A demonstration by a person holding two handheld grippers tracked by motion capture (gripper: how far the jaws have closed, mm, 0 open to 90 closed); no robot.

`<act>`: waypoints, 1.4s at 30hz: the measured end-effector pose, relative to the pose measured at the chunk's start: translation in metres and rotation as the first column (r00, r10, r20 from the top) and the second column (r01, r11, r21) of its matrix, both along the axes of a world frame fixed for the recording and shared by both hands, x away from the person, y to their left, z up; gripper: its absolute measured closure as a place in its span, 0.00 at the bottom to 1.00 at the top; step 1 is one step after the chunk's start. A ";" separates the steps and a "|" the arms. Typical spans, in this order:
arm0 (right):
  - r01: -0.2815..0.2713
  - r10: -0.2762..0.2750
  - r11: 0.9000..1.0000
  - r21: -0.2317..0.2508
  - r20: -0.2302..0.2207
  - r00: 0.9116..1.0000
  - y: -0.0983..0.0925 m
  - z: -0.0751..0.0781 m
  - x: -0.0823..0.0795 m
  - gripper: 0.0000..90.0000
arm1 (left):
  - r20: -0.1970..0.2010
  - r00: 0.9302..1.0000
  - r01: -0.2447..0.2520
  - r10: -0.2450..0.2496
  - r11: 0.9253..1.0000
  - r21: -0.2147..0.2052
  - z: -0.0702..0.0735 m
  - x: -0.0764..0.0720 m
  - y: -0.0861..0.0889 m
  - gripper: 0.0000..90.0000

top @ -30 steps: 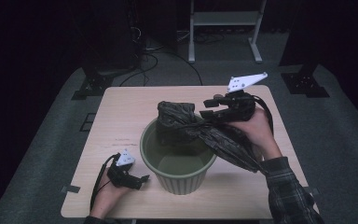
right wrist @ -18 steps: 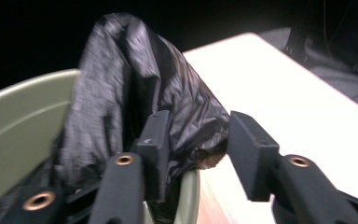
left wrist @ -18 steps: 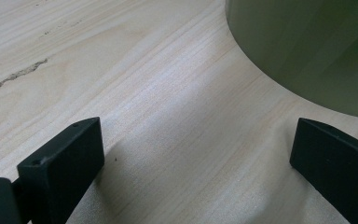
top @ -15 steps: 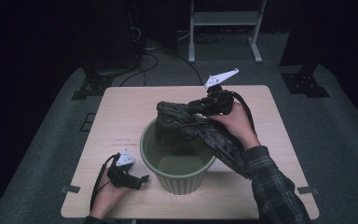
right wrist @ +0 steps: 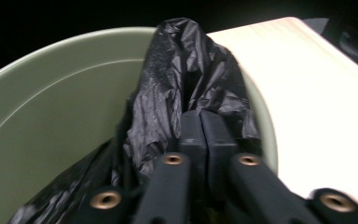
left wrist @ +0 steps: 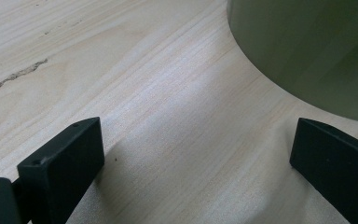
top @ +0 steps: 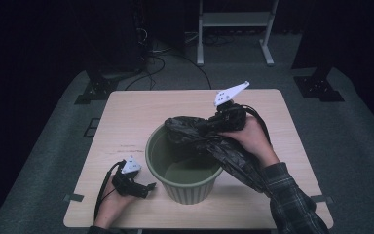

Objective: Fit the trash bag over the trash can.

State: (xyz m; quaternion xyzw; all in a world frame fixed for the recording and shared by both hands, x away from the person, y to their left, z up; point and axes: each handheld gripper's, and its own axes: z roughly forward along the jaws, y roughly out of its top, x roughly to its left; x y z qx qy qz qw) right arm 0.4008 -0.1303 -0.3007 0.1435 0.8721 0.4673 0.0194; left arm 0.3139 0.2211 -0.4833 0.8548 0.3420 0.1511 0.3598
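Observation:
A green bin [top: 168,187] stands at the table's front middle. A crumpled black plastic bag [top: 190,127] drapes over its far right rim and trails down past the person's right forearm. My right gripper [top: 213,126] is over that rim, shut on a fold of the bag; its jaws have just been closing with the bag between them. In the right gripper view the jaws meet [right wrist: 203,135] with the bag [right wrist: 182,70] bunched ahead, inside the bin [right wrist: 51,107]. My left gripper [top: 148,187] rests open on the table beside the bin's left wall [left wrist: 307,46], with nothing between its fingertips [left wrist: 196,158].
The light wooden table [top: 126,122] has bare room on its left and far side. A dark floor surrounds it, with a white stand [top: 233,19] and cables behind. Tape tabs sit at the front corners.
The right hand has carried the bag left and down onto the bin's far rim, and its jaws have drawn together on the bag. The left hand has stayed put.

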 end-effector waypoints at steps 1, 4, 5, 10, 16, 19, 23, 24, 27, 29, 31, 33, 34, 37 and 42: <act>-0.014 0.014 1.000 0.005 -0.014 1.000 -0.001 0.000 -0.001 0.81 | 0.000 1.000 0.000 0.000 1.000 0.000 0.000 0.000 0.000 0.02; -0.001 0.001 0.999 0.036 -0.023 1.000 -0.005 0.003 -0.002 0.69 | 0.000 1.000 0.000 0.000 1.000 0.000 0.000 0.000 0.000 0.02; 0.008 -0.007 0.999 0.053 -0.018 1.000 -0.008 0.006 -0.003 0.67 | 0.000 1.000 0.000 0.000 1.000 0.000 0.000 0.000 0.000 0.02; 0.024 -0.024 0.995 0.101 -0.001 1.000 -0.026 0.019 -0.009 0.61 | 0.000 1.000 -0.001 0.001 1.000 0.000 0.000 0.000 0.000 0.02; 0.060 -0.064 0.991 0.117 0.035 0.997 -0.057 0.025 -0.025 0.59 | 0.000 1.000 -0.001 0.001 1.000 0.000 0.000 0.000 0.000 0.02; 0.096 -0.102 0.989 0.113 0.050 0.994 -0.075 0.024 -0.032 0.58 | 0.000 1.000 -0.001 0.001 1.000 0.000 0.000 0.000 0.000 0.02; 0.160 -0.167 0.979 0.124 0.051 0.985 -0.104 0.021 -0.034 0.58 | 0.000 1.000 -0.001 0.001 1.000 0.000 0.000 0.000 0.000 0.02; 0.192 -0.199 0.972 0.133 0.041 0.979 -0.120 0.018 -0.035 0.58 | 0.000 1.000 -0.001 0.001 1.000 0.000 0.000 0.000 0.000 0.02; 0.237 -0.244 0.961 0.145 0.033 0.969 -0.140 0.013 -0.036 0.58 | 0.000 1.000 -0.001 0.001 1.000 0.000 0.000 0.000 0.000 0.02; 0.249 -0.256 0.957 0.148 0.025 0.966 -0.147 0.011 -0.036 0.57 | 0.000 1.000 -0.001 0.001 1.000 0.000 0.000 0.000 0.000 0.02; 0.272 -0.276 0.951 0.148 0.004 0.961 -0.157 0.006 -0.036 0.57 | 0.000 1.000 -0.001 0.001 1.000 0.000 0.000 0.000 0.000 0.02; 0.286 -0.286 0.947 0.145 -0.018 0.958 -0.165 0.000 -0.035 0.61 | 0.000 1.000 -0.002 0.002 1.000 0.000 0.000 0.000 0.000 0.02; 0.289 -0.288 0.947 0.141 -0.027 0.957 -0.167 -0.003 -0.035 0.66 | 0.000 1.000 -0.002 0.002 1.000 -0.001 0.000 0.000 0.000 0.02; 0.292 -0.285 0.946 0.142 -0.067 0.956 -0.171 -0.010 -0.034 0.98 | -0.003 1.000 -0.002 0.002 1.000 -0.011 0.000 0.000 0.000 0.02; 0.270 -0.263 0.950 0.158 -0.066 0.963 -0.159 -0.012 -0.027 1.00 | 0.001 1.000 0.013 -0.013 0.999 -0.052 0.007 -0.001 0.003 0.02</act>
